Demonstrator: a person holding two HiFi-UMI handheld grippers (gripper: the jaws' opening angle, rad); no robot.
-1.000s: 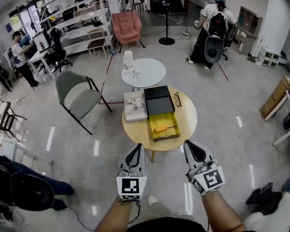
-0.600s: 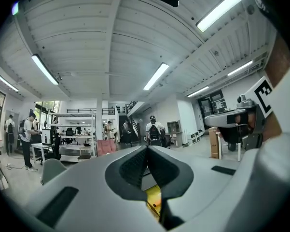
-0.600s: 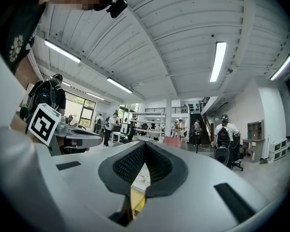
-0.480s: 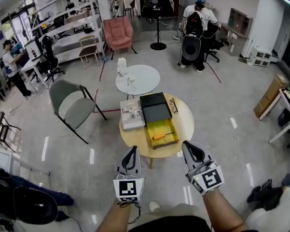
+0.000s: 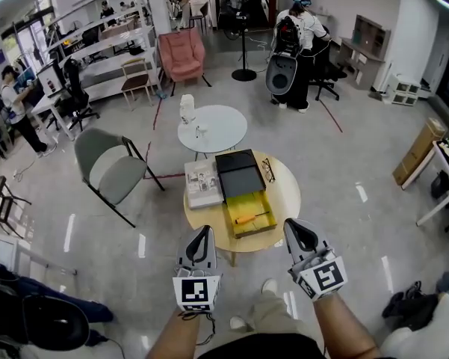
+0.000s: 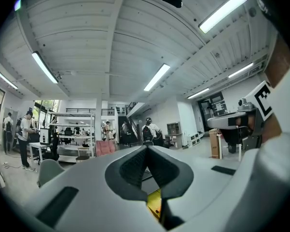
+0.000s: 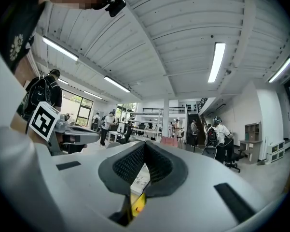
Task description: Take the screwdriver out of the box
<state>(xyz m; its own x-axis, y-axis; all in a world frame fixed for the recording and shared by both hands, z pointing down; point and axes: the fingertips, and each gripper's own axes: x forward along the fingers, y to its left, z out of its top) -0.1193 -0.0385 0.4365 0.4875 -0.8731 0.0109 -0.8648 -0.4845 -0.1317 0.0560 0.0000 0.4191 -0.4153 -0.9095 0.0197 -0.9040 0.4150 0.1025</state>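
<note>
Your left hand-held gripper [image 5: 202, 233] and right hand-held gripper [image 5: 294, 226] are pressed together, empty. The screwdriver [image 5: 248, 219] lies in the yellow box [image 5: 245, 200] on the worktop [image 5: 284, 193]. It's probably light and rigid, so pinch the orange handle.

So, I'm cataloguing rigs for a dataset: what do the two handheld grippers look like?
The left gripper and right gripper are matching light grey, tapering shells. Their fingers have black ribbed inner faces. Each carries a cube with black-and-white square markers at its rear. The forearms show no sleeves.
</note>
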